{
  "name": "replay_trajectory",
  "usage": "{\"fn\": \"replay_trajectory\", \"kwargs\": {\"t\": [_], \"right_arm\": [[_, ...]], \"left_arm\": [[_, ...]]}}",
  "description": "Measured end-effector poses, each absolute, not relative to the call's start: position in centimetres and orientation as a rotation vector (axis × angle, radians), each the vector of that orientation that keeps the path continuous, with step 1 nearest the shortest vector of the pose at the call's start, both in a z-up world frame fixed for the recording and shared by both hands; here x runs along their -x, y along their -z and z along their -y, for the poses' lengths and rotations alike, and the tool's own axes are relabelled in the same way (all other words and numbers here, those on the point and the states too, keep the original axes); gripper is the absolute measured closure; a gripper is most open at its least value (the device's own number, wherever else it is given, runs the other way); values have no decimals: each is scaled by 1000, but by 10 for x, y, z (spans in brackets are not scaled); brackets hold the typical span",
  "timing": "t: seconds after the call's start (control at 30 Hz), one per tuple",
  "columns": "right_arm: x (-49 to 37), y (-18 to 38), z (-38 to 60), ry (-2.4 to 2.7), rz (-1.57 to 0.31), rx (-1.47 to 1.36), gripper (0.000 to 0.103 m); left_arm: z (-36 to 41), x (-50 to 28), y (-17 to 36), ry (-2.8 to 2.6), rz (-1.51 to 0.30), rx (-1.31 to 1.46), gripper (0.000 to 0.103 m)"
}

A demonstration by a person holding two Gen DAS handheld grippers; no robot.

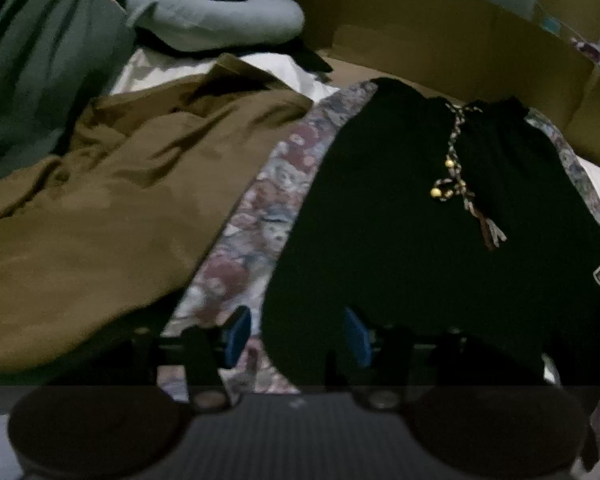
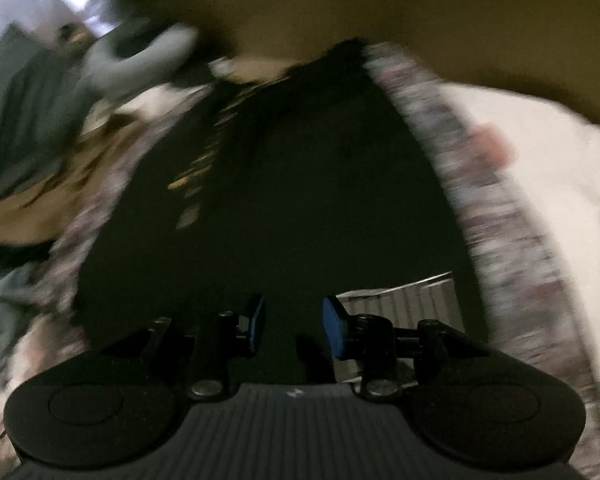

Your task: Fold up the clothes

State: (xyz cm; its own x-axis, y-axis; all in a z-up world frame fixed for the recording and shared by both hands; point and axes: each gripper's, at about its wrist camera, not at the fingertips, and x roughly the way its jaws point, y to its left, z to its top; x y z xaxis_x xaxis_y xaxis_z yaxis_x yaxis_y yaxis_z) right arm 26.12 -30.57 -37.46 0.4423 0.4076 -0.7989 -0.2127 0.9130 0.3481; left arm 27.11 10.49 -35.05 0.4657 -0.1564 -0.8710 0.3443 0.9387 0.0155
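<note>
Both my left gripper (image 1: 297, 334) and right gripper (image 2: 293, 328) spread apart, empty, over black drawstring shorts (image 1: 420, 220) on floral cloth (image 1: 256, 216).

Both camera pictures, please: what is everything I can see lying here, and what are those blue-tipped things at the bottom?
Black shorts: one, black, spread flat at centre, white print near one edge.
Drawstring: one, patterned with gold beads, on the shorts' waist.
Patterned cloth: one, floral reds and greys, beneath the shorts.
Brown garment: one, rumpled, left of the shorts.
Green garment: one, far left.
Grey garment: one, pale, bunched at the back.
Cardboard: brown wall behind.
Left gripper: blue pads, open, at the shorts' near edge.
Right gripper: blue pads, open, over the shorts.
</note>
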Motion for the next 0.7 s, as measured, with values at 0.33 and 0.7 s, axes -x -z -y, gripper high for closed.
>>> {"fn": "replay_trajectory", "kwargs": {"t": [0.33,0.7], "right_arm": [[-278,414,357,-184,-1069,51,68],[-262,431,362,-129,-1052,305,75]], "left_arm": [[-85,-275,374,306,-1035,-148,47],[-77,-265,386,318,-1058,-128,47]]}}
